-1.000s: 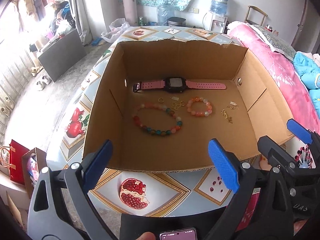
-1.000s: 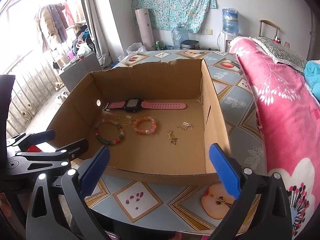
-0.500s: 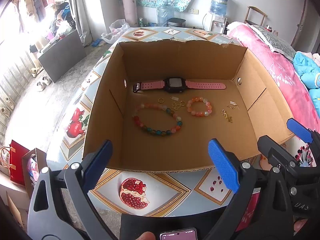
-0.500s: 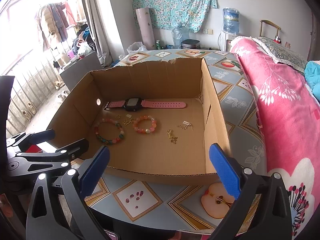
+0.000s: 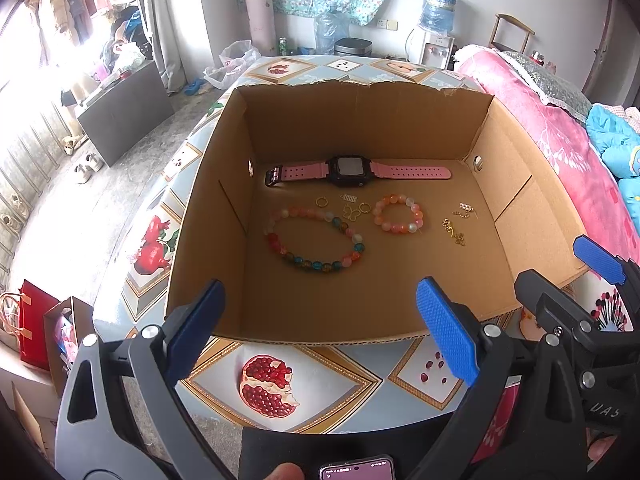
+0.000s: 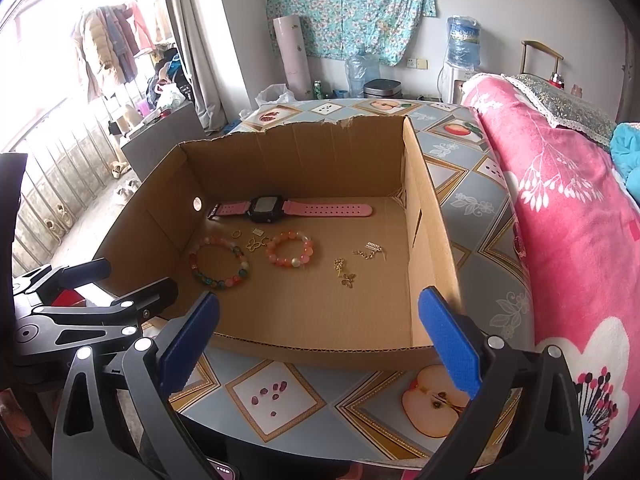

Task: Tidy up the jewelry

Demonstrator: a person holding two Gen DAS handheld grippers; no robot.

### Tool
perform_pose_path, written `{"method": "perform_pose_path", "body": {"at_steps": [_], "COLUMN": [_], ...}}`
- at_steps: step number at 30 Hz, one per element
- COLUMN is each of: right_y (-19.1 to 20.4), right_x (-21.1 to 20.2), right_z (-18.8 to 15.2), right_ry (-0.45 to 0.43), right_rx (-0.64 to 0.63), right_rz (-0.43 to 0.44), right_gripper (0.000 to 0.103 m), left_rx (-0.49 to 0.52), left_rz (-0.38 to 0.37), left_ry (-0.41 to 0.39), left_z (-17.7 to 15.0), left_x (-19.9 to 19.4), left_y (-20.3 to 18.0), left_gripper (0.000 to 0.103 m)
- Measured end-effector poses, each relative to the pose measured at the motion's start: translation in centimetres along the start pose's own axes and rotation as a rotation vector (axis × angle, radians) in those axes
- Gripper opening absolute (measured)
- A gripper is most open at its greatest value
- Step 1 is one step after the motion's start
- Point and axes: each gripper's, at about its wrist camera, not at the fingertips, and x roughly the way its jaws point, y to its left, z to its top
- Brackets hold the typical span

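Left gripper (image 5: 320, 320) and right gripper (image 6: 320, 334) spread wide, empty — near edge of cardboard box (image 5: 360, 128). Inside: pink watch (image 5: 352, 170) far, two bead bracelets (image 5: 316, 240) centre, gold chain (image 5: 454, 232) right.

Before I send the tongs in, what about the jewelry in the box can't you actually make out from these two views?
- Small gold pieces between the two bead bracelets: too small in both views to count or tell if linked.
- Gold chain: too small to tell if tangled with the clasp piece.
- Watch screen: glare, unreadable, left view.
- Box floor by the near wall: hidden behind it, right view.
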Motion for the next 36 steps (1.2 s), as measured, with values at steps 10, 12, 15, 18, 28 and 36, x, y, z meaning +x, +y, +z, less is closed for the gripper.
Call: {"method": "perform_pose_path", "body": {"at_steps": [10, 12, 15, 18, 28, 36], "right_y": [0.03, 0.01, 0.00, -0.13, -0.35, -0.31], "right_x": [-0.03, -0.03, -0.02, 0.01, -0.02, -0.03], "right_z": [-0.04, -0.03, -0.01, 0.01, -0.19, -0.19], "right_ry": [0.000, -0.001, 0.000, 0.004, -0.004, -0.005], "right_rx": [0.000, 0.000, 0.001, 0.004, 0.001, 0.000], "right_rz": [-0.001, -0.001, 0.000, 0.002, 0.003, 0.003], "right_gripper": [0.097, 0.097, 0.097, 0.097, 0.097, 0.097], "left_rx": [-0.006, -0.007, -0.007, -0.008, -0.003, -0.003], "left_rz": [0.005, 0.007, 0.008, 0.008, 0.009, 0.009], "left_ry": [-0.027, -0.030, -0.035, -0.036, -0.045, -0.046], "left_z": [-0.18, -0.20, -0.25, -0.31, -0.43, -0.48], "left_x": [-0.27, -0.20, -0.17, -0.14, -0.17, -0.15], "left_y": [-0.19, -0.25, -0.26, -0.28, -0.35, -0.31], "left_gripper": [0.093, 0.093, 0.093, 0.093, 0.093, 0.093]}}
